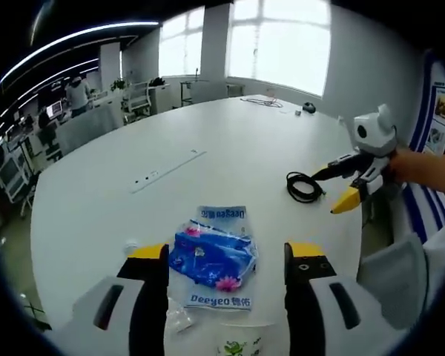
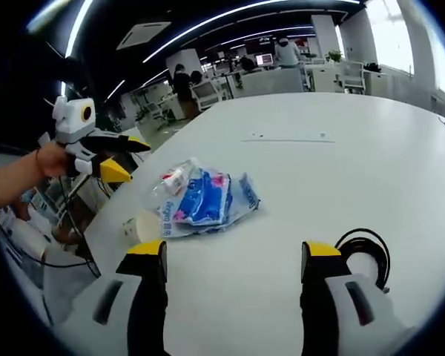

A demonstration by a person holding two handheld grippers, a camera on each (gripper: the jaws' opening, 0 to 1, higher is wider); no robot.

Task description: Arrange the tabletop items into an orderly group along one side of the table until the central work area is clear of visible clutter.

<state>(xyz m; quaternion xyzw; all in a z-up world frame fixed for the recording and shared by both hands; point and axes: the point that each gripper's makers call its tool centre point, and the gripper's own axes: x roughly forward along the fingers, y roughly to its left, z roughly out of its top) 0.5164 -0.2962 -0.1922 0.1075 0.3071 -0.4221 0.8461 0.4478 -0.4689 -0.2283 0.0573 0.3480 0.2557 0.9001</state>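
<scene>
Open-plan office, bright windows behind; large white tabletop (image 1: 230,141) carried few items. Left to right in the left gripper view: a small white object (image 1: 131,243) just beside the left tool's (image 1: 224,261) left jaw tip, too small to identify; a crumpled clear wrapper (image 1: 179,320) lower down; the blue tissue pack (image 1: 213,256) lay flat between the left tool's jaws, which stood apart and clear of it; a paper cup (image 1: 241,345) at the near edge below the pack; a coiled black cable (image 1: 305,186) further right; the right tool (image 1: 354,185), held by a hand (image 1: 423,169), hung near the cable.

Right gripper view: the left tool (image 2: 115,159) sat at far left; the cup (image 2: 142,226) touched the tissue pack (image 2: 204,200); the cable (image 2: 363,252) lay just beside the right tool's (image 2: 233,261) right jaw, jaws apart and empty.

Judgement: early stage, no item gripped yet. Left tool was lined up on the tissue pack; next move calls for lowering, closing on the pack, and carrying it toward one edge. Soft wrapping may slip or bunch. Cup stood close enough to be knocked. Cable remains for the right tool.
</scene>
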